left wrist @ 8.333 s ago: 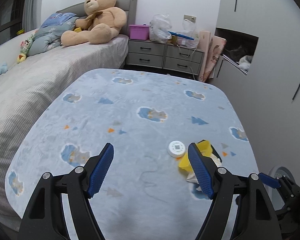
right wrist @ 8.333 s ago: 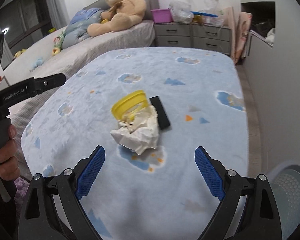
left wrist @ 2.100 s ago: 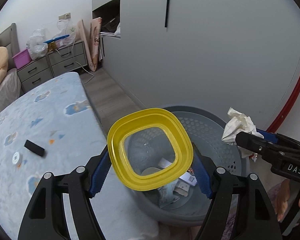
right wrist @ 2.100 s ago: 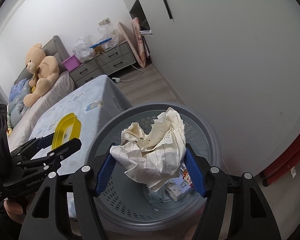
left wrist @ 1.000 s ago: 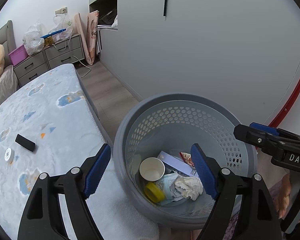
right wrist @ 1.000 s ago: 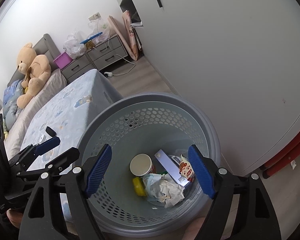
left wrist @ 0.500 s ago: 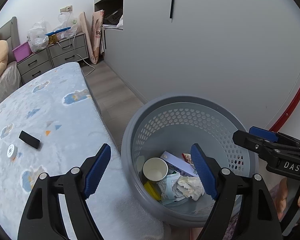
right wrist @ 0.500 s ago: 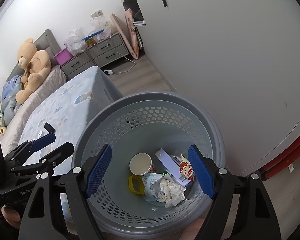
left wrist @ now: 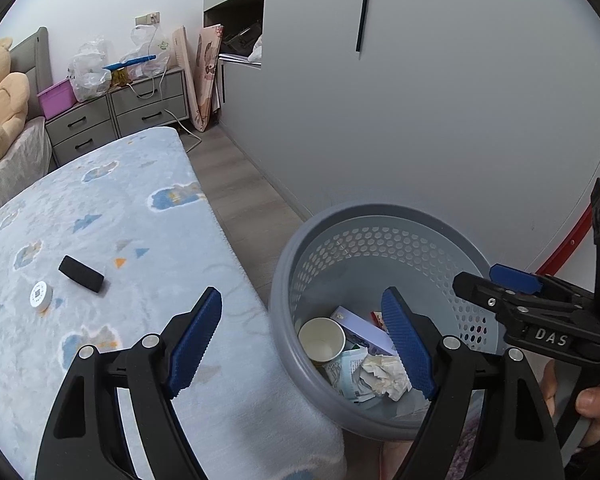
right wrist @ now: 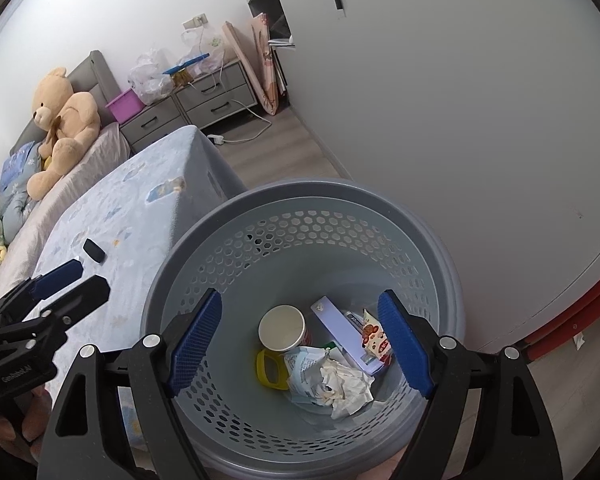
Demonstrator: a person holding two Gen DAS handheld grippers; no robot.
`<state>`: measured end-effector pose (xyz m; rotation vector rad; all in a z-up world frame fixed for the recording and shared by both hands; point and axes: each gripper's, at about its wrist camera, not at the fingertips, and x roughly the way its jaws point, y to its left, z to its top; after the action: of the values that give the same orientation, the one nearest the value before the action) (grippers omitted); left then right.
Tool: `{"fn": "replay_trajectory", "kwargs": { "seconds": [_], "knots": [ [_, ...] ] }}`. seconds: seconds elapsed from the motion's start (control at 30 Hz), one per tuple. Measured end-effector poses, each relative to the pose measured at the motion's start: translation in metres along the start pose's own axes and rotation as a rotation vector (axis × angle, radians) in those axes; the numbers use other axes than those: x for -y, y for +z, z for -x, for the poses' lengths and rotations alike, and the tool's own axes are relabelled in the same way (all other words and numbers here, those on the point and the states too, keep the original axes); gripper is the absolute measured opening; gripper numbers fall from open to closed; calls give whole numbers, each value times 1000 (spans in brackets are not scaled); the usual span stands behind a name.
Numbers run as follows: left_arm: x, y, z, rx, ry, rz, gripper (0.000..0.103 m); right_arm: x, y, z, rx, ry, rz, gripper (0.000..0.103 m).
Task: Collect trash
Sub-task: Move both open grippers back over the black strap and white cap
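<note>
Right wrist view looks straight down into the grey perforated basket (right wrist: 300, 208), and the trash lies at its bottom: a crumpled paper wad (right wrist: 346, 390) sits against a yellow lid (right wrist: 269, 369), with a paper cup (right wrist: 283, 328), a pale flat box (right wrist: 342, 332) and a snack wrapper (right wrist: 374, 340) close around them. Right gripper (right wrist: 300, 338) hangs above the basket's mouth, jaws spread wide with nothing between the blue pads. Over in the left wrist view, the left gripper (left wrist: 302, 334) is spread wide too and holds nothing, one finger over the blue patterned table (left wrist: 112, 216) and the other over the basket's near rim. On that table lie a black block (left wrist: 81, 274) and a white round disc (left wrist: 41, 297), just beside each other and well apart from the basket. Beyond them, a teddy bear (right wrist: 62, 120) sits on the bed, grey drawers (left wrist: 116, 116) stand against the far wall, and a hand (left wrist: 596, 412) grips the right gripper's handle at the picture's lower right edge.
</note>
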<state>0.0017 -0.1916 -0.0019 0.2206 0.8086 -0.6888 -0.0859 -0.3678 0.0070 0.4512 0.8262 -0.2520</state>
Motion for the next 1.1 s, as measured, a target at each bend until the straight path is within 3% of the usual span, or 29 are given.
{"fn": "replay_trajectory", "kwargs": {
  "seconds": [0.33, 0.6, 1.1],
  "knots": [
    [-43, -8, 20, 2, 52, 67, 78, -34, 0, -11, -4, 43, 39, 80],
    [-106, -19, 40, 19, 182, 157, 78, -79, 0, -21, -10, 108, 113, 82],
    [-218, -35, 72, 45, 391, 377, 78, -206, 15, -55, 2, 302, 369, 82]
  ]
}}
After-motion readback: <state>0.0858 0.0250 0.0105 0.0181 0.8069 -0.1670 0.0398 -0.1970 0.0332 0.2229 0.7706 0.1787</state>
